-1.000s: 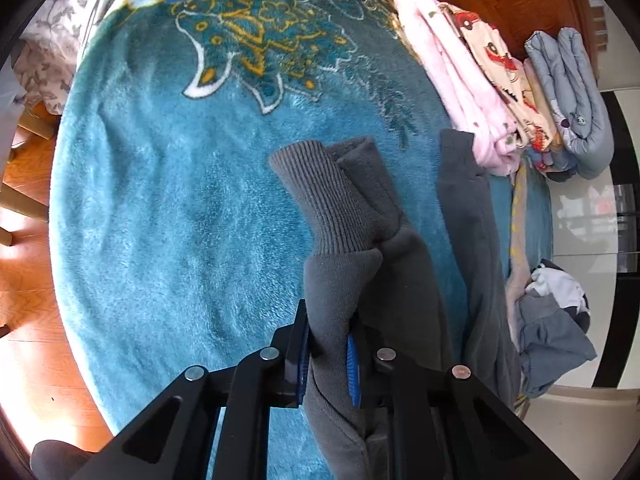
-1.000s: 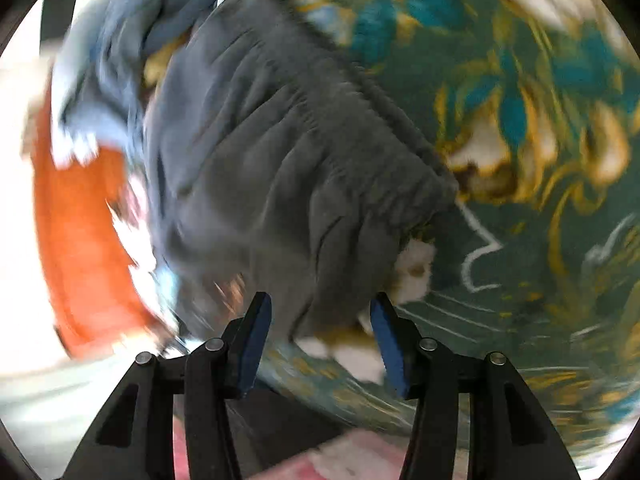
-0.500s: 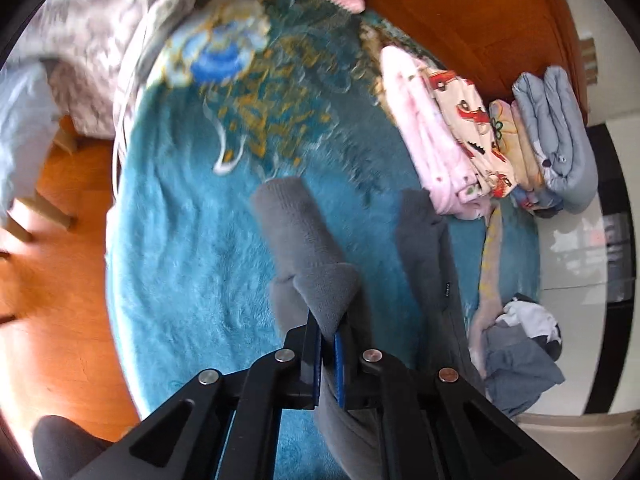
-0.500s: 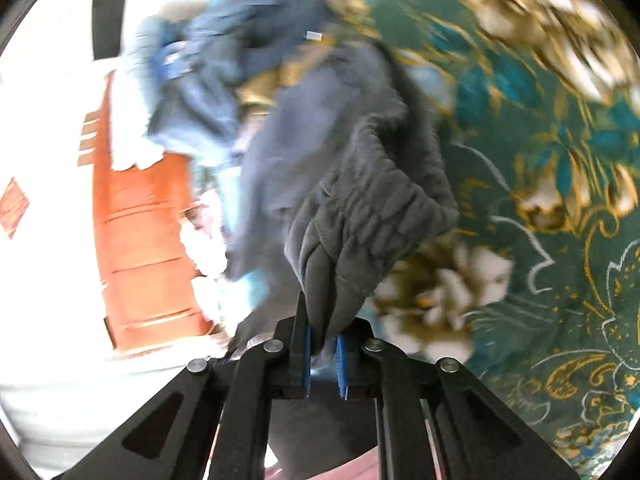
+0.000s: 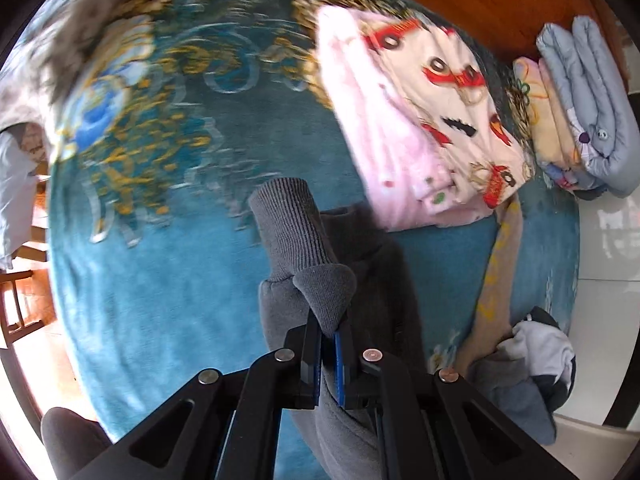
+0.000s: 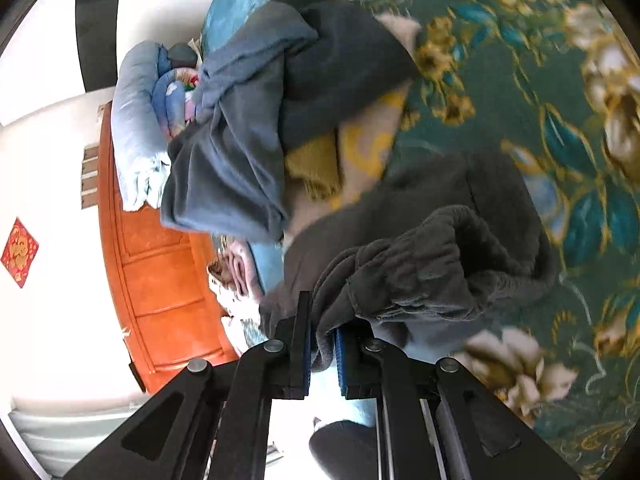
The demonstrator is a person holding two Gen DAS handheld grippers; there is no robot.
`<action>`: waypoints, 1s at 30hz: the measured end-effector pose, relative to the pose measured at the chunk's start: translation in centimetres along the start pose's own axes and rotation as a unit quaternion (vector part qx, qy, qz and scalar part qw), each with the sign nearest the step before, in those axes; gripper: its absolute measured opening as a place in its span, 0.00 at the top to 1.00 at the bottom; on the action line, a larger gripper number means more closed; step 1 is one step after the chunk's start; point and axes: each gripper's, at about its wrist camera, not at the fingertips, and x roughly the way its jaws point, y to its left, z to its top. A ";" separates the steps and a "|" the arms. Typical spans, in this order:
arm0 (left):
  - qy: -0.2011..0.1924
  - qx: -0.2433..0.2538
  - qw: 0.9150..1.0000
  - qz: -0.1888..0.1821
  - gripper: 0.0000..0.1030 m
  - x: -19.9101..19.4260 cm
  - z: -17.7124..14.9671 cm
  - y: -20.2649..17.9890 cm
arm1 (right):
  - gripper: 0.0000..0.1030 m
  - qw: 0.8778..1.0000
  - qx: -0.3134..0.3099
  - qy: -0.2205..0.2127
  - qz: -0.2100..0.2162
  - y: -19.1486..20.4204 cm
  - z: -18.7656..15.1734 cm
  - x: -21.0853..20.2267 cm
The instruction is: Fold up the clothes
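Observation:
Dark grey sweatpants (image 5: 360, 276) lie on a teal flowered blanket (image 5: 168, 280). My left gripper (image 5: 328, 334) is shut on the ribbed cuff end (image 5: 292, 236) of a trouser leg and holds it lifted above the blanket. In the right wrist view my right gripper (image 6: 323, 344) is shut on the gathered elastic waistband (image 6: 432, 264) of the same sweatpants, bunched above the jaws.
Folded pink and printed clothes (image 5: 420, 120) and a folded pale blue quilt (image 5: 588, 92) lie at the blanket's far right. A heap of unfolded blue-grey clothes (image 6: 256, 120) lies beside the pants; it also shows in the left wrist view (image 5: 528, 376). An orange wooden headboard (image 6: 160, 272) stands behind.
The right gripper closed on the waistband and lifted it. The left gripper tightened on the cuff and carried it forward toward the folded stack.

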 end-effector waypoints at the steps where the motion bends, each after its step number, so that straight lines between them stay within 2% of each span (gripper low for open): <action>1: 0.004 0.006 1.000 0.000 0.95 0.6 0.4 -1.0 | 0.90 1.000 0.003 -0.006 0.000 0.2 0.5 0.2; 5: 0.017 0.029 0.999 0.002 0.91 3.3 1.8 -3.6 | 0.90 1.000 0.015 -0.027 0.003 0.2 2.4 0.7; 6: 0.020 0.028 0.999 -0.007 0.91 4.0 2.1 -3.8 | 0.90 0.999 0.016 -0.029 0.001 0.2 2.6 0.9; 8: 0.025 0.016 0.998 -0.047 0.88 5.2 2.6 -3.6 | 0.88 0.999 0.015 -0.035 -0.002 0.0 3.1 1.3; 9: 0.025 0.006 0.997 -0.076 0.77 5.7 2.8 -3.2 | 0.88 0.999 0.013 -0.040 -0.003 0.0 3.2 1.5; 10: 0.024 -0.005 0.994 -0.108 0.59 6.1 2.9 -2.8 | 0.87 0.999 0.011 -0.045 -0.004 -0.1 3.4 1.7; 11: 0.020 -0.011 0.991 -0.134 0.49 6.2 2.9 -2.5 | 0.87 0.999 0.011 -0.049 -0.007 -0.2 3.5 1.9; 12: 0.016 -0.011 0.987 -0.157 0.33 6.2 2.9 -2.1 | 0.87 0.998 0.011 -0.054 -0.011 -0.4 3.6 2.1; 15: -0.007 0.015 0.979 -0.204 0.32 5.1 2.7 -0.9 | 0.86 0.998 0.004 -0.060 -0.024 -0.8 3.9 2.6; 18: -0.057 0.052 0.983 -0.168 0.26 3.6 1.8 1.1 | 0.81 0.997 -0.019 -0.067 -0.032 -0.5 3.8 2.8; 19: -0.067 0.061 0.984 -0.154 0.25 3.5 1.5 1.8 | 0.67 0.997 -0.032 -0.068 -0.031 -0.3 3.8 2.8; 20: -0.063 0.064 0.986 -0.142 0.25 4.0 1.2 2.7 | 0.49 0.996 -0.051 -0.070 -0.025 0.3 3.6 2.5; 22: -0.052 0.068 0.990 -0.114 0.25 5.1 0.7 4.3 | 0.37 0.992 -0.102 -0.077 -0.016 1.8 2.8 1.3; 24: -0.033 0.057 0.993 -0.093 0.25 6.7 0.5 5.4 | 0.37 0.985 -0.150 -0.074 -0.031 2.8 1.7 0.0; 26: -0.024 0.048 0.994 -0.090 0.25 8.0 0.1 6.2 | 0.36 0.983 -0.160 -0.071 -0.055 2.1 0.7 -1.2; 30: -0.017 0.030 0.994 -0.100 0.22 10.0 0.3 6.8 | 0.28 0.991 -0.104 -0.048 -0.073 -3.1 -1.5 -2.4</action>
